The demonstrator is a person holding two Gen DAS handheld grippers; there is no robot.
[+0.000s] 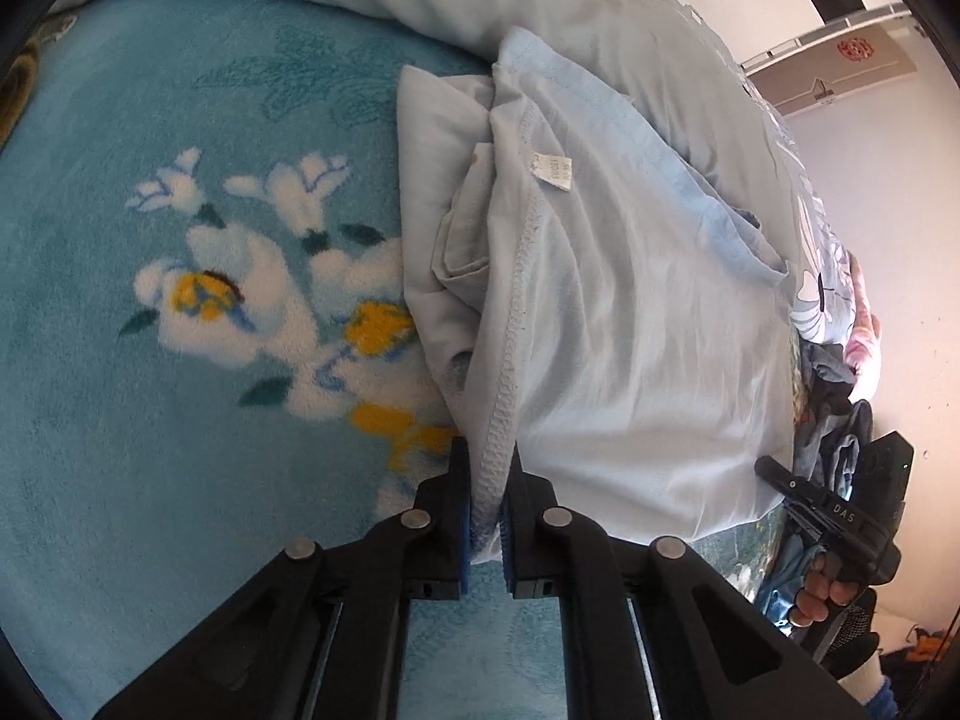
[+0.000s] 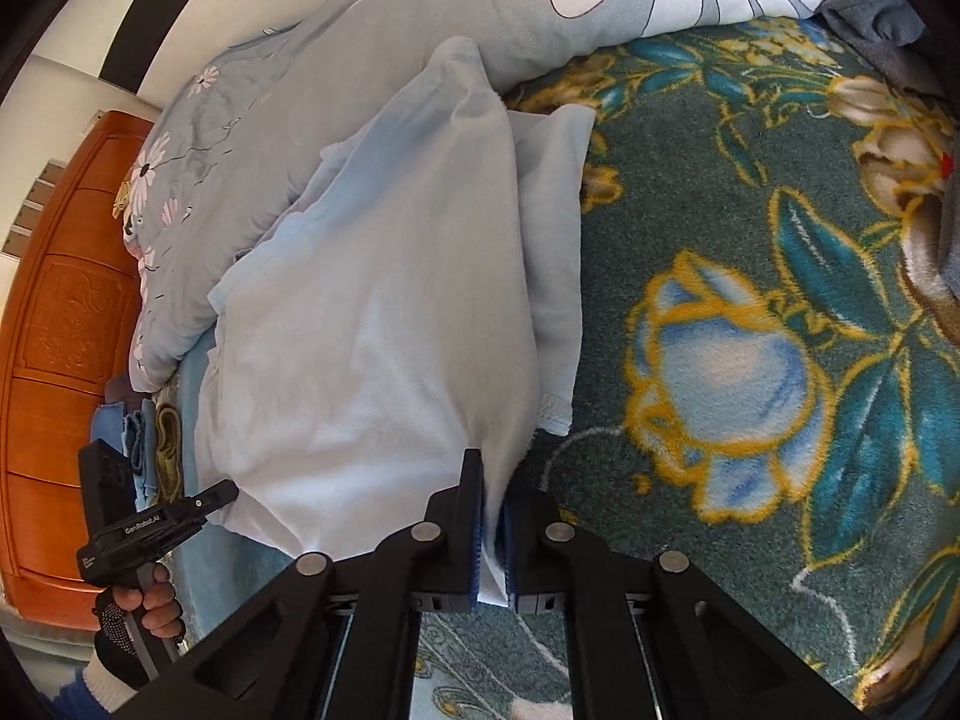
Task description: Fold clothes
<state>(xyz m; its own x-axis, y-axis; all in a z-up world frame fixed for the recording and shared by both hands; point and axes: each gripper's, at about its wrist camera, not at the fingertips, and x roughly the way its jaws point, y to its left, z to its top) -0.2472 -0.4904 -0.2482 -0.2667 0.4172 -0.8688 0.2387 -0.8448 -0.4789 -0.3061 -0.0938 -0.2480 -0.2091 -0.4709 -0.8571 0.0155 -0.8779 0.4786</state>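
A light blue garment [image 1: 612, 312] lies bunched on the bed, inside out, with a stitched seam and a small white label [image 1: 555, 171] showing. My left gripper [image 1: 487, 480] is shut on its seamed edge. In the right wrist view the same garment [image 2: 384, 324] spreads out as a pale sheet with a sleeve [image 2: 555, 276] folded beside it. My right gripper [image 2: 491, 498] is shut on another edge of it. Each gripper shows in the other's view, held in a hand: the right one [image 1: 840, 516] and the left one [image 2: 144, 528].
A turquoise fleece blanket with white and yellow flowers [image 1: 180, 300] covers the bed on the left; a dark green flowered blanket [image 2: 750, 330] covers it on the right. A pale blue duvet [image 2: 336, 60] lies behind. An orange wooden headboard [image 2: 66, 312] and a pile of clothes [image 1: 840, 396] stand at the edge.
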